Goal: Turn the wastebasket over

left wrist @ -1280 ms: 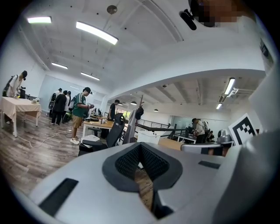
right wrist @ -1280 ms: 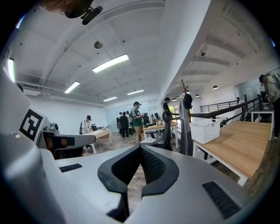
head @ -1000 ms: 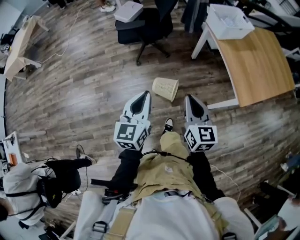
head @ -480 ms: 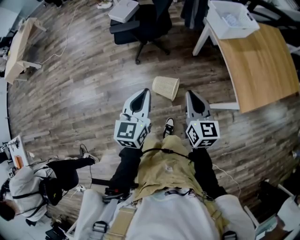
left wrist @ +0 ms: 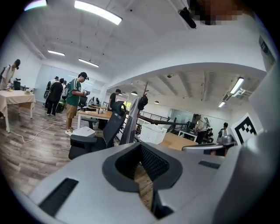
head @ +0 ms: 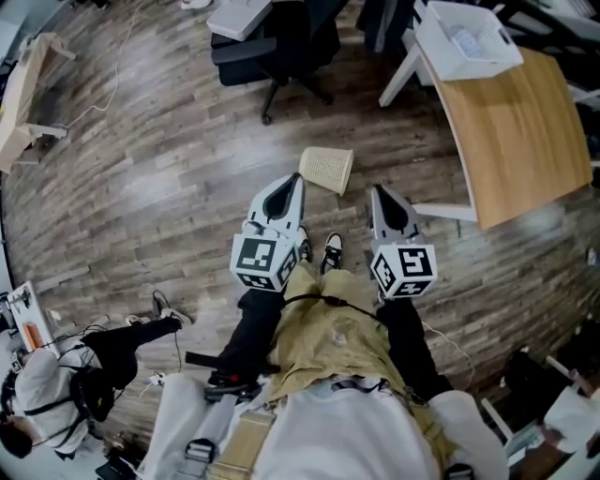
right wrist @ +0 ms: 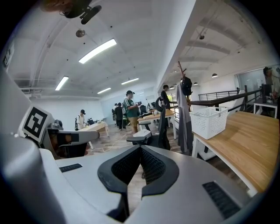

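Count one beige mesh wastebasket point(head: 327, 170), lying on its side on the plank floor point(head: 169, 187), just ahead of both gripper tips and touching neither. Two grippers: left gripper point(head: 295, 181) with jaws shut tip to tip on nothing, only floorboards seen through the slot behind the pads; right gripper point(head: 377, 191) likewise closed and empty. Two marker cubes point(head: 262, 262), one per gripper, each faced with black-and-white square codes. Two black-and-white shoes point(head: 332, 250) on the floor between the grippers, short of the wastebasket. One wood-topped desk point(head: 525, 131) on white legs to the right, its nearest leg close beside the right gripper's tip in the head view. One white slotted basket point(head: 464, 37) at the desk's far left corner. One black office chair point(head: 281, 42) beyond the wastebasket, with one flat white box point(head: 239, 14) on its seat. One small pale table point(head: 23, 103) at the far left edge. One person point(head: 122, 352) low on the floor at the lower left. Wide open floor to the left of the wastebasket; tighter on the right, between desk leg and chair base. Several people point(left wrist: 74, 94) standing farther back in the gripper views.
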### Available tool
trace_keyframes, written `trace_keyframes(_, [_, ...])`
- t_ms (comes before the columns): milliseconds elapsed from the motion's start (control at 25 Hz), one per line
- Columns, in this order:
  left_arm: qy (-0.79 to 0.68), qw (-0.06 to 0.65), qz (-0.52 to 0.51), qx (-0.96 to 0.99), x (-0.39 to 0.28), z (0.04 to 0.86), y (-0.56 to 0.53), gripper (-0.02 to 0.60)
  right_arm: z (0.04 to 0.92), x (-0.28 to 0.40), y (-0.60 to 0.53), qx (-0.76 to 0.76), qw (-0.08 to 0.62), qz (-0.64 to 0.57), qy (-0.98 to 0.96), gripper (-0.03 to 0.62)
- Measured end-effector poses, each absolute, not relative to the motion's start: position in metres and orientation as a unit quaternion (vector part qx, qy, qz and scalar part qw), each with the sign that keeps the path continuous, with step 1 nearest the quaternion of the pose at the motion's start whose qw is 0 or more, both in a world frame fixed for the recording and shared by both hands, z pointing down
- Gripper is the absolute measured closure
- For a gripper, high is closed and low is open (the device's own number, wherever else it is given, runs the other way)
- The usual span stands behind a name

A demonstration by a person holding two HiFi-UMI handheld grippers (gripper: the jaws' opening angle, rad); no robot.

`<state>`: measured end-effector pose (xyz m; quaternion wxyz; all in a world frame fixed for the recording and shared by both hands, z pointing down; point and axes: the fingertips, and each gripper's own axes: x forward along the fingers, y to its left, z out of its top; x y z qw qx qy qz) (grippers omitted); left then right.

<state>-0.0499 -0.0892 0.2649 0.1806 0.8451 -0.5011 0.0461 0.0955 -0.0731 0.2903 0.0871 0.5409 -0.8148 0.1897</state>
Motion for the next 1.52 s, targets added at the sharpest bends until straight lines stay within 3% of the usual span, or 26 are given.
trace_keyframes(600, [-0.470, 0.271, 0.117, 0.832, -0.056, 0.384, -0.106, 0.580, 0.412, 0.058, -0.093, 0.511, 0.172, 0.278, -0.795, 0.574])
trace_keyframes(960, [-0.442, 0.364, 0.175, 0.801, -0.062, 0.522, -0.077, 0.580, 0.564, 0.065, -0.091, 0.474, 0.234, 0.360, -0.769, 0.572])
trace_keyframes(1160, [-0.404, 0.381, 0.226, 0.800, -0.076, 0.596, -0.072, 0.580, 0.643, 0.070, -0.103, 0.451, 0.266, 0.376, -0.764, 0.572])
trace_keyframes(1520, [-0.376, 0.431, 0.214, 0.792, -0.061, 0.710, -0.142, 0.580, 0.776, 0.090, -0.150, 0.442, 0.291, 0.386, -0.756, 0.572])
